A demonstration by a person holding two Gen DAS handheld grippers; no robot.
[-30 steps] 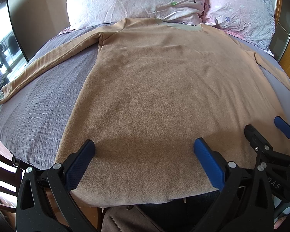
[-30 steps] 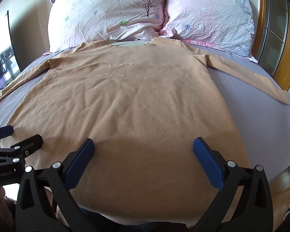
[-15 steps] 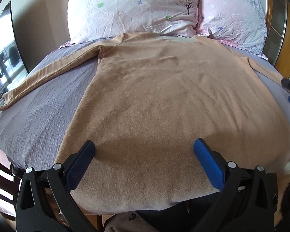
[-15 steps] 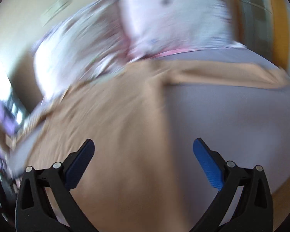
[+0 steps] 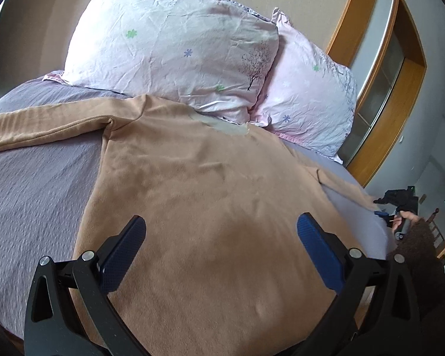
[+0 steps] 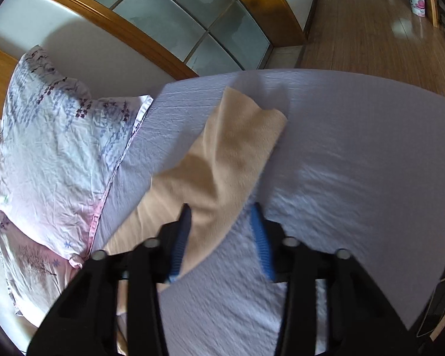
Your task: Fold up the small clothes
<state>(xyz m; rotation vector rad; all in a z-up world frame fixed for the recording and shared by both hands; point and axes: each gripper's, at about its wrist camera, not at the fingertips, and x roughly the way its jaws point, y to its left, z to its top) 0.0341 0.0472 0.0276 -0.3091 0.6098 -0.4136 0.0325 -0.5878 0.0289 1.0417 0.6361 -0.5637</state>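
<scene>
Right gripper [image 6: 221,237] has its jaws part-way apart, straddling the cuff end of the right sleeve [image 6: 237,136], though motion blur makes it hard to say whether the pads touch the cloth yet. That sleeve lies stretched out over the lilac bed sheet [image 6: 356,154], well apart from the body, so taking it near the end looks like the way to swing it inward for a first fold. Left gripper [image 5: 219,246] hovers wide open above the lower body of the tan long-sleeved top [image 5: 210,201], gripping nothing, perhaps ready to pin it. The top is spread flat, its collar against the pillows [image 5: 175,44].
</scene>
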